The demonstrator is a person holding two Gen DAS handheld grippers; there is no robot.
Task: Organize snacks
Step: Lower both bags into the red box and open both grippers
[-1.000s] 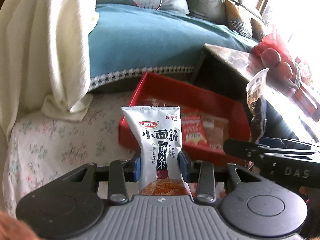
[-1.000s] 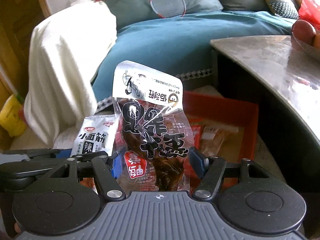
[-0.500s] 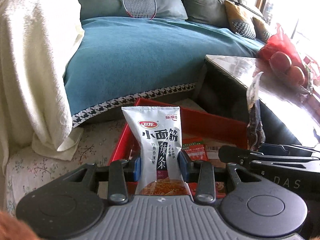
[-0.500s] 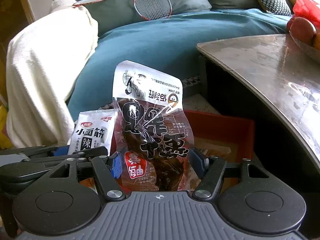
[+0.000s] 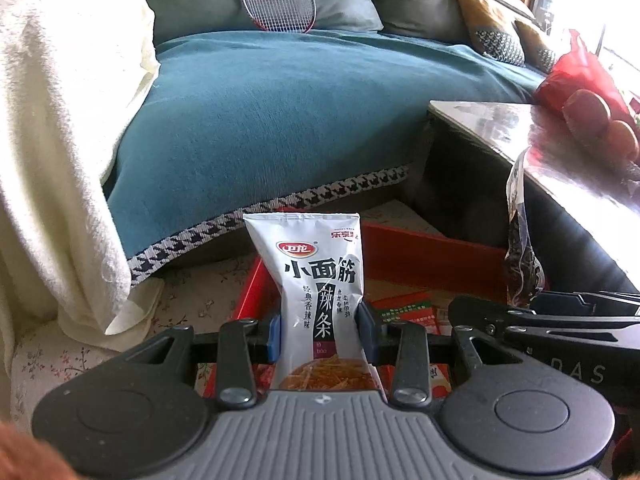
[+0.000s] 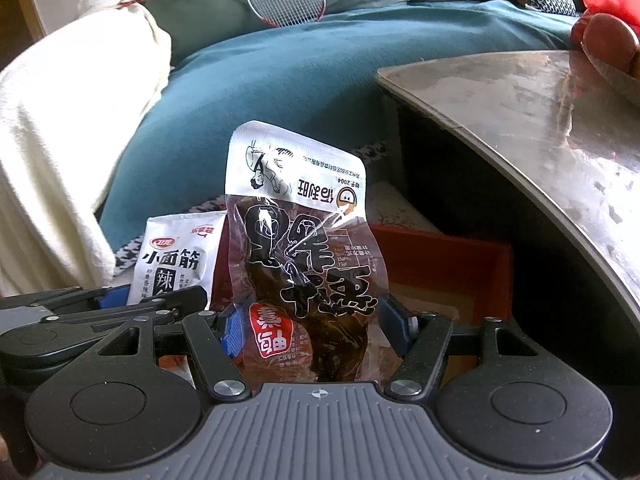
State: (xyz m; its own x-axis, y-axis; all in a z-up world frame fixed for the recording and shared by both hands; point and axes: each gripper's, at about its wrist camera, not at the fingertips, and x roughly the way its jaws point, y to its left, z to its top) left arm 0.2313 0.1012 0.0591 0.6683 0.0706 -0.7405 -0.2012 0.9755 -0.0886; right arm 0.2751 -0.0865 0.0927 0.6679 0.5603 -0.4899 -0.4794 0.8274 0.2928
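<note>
Both your hands have carried their packets forward over the shallow red plastic tray [image 5: 432, 256]. Your left gripper [image 5: 320, 330] pinches the white spicy-strip packet [image 5: 316, 280]; your right gripper [image 6: 312, 326] clamps the clear brown tofu packet [image 6: 304, 256]. Next, lower and release them inside the tray.

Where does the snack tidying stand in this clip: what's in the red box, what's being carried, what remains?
Done: a few packets already lie in the red box. In hand: the left claw is shut on the white packet, the right claw on the clear dark packet, both above the box. Left: dropping both in; other loose snacks aren't visible.
</note>
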